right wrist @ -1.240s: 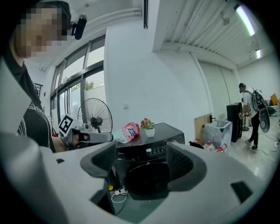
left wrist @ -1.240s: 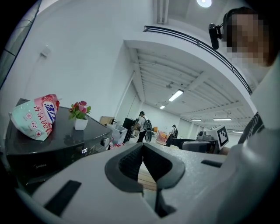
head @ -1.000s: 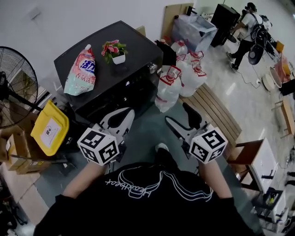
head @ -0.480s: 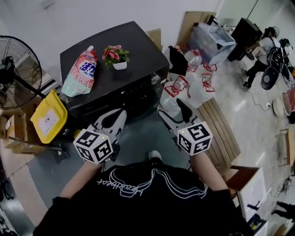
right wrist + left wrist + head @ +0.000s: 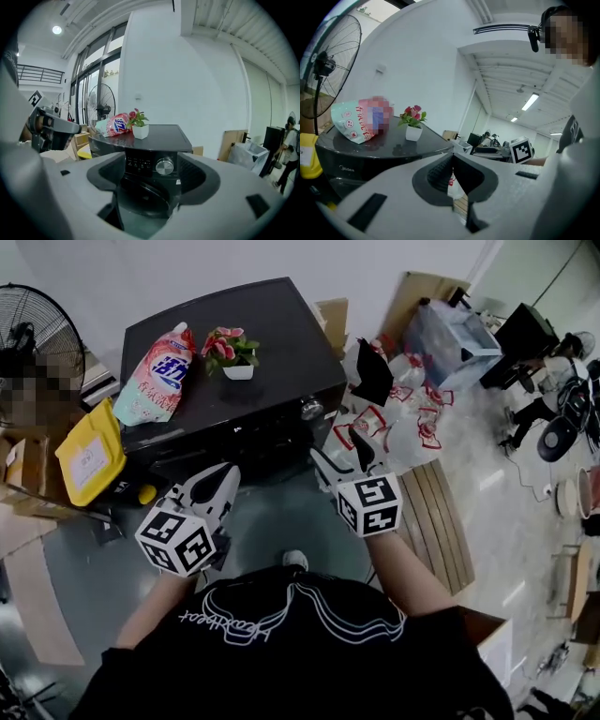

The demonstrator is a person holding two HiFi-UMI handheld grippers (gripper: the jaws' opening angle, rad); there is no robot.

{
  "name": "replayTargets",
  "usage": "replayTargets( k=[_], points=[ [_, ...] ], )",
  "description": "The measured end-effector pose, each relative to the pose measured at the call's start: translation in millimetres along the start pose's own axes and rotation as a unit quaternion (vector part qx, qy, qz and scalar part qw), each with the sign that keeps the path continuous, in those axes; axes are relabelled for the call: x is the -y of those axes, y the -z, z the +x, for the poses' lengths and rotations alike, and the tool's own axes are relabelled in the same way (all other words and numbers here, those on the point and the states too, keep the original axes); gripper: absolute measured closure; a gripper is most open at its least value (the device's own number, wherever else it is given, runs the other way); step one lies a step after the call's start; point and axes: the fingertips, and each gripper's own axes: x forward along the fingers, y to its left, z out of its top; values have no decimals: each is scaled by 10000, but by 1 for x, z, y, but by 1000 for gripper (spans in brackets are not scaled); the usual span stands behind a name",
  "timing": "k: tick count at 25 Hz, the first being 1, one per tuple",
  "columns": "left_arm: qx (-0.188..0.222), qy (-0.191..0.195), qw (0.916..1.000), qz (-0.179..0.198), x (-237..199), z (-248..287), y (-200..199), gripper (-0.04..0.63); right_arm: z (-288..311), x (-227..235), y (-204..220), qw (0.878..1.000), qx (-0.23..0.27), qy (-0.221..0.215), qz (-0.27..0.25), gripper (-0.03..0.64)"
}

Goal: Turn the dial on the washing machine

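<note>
A black front-loading washing machine (image 5: 277,329) stands ahead of me, its silver dial (image 5: 312,409) at the right end of the front panel. My right gripper (image 5: 340,456) hovers open just below and right of the dial, apart from it. In the right gripper view the dial (image 5: 164,166) shows between the spread jaws of that gripper (image 5: 154,174), above the round door (image 5: 140,194). The left gripper (image 5: 228,472) hangs lower left of the panel. Seen from its own camera, the left gripper (image 5: 452,157) is shut on nothing.
A detergent bag (image 5: 155,376) and a small potted flower (image 5: 232,351) lie on the machine's top. Left of it are a standing fan (image 5: 42,324) and a yellow container (image 5: 89,454). Water jugs (image 5: 398,418), a wooden pallet (image 5: 436,521) and a plastic bin (image 5: 455,334) crowd the right.
The right gripper has moved left and forward, closer to the dial. The left gripper has stayed low by the machine's front. My view has swung nearer the machine.
</note>
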Motion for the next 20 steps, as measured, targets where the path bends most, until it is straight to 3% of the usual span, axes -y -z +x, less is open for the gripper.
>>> replayTargets(
  k=[8, 20],
  points=[
    [73, -496, 9984, -272, -17, 1, 18, 591, 57, 13, 25, 9993, -191, -181, -274, 293],
    [104, -935, 9946, -436, -42, 3, 27, 591, 122, 38, 62, 9967, -521, 6, -615, 318]
  ],
)
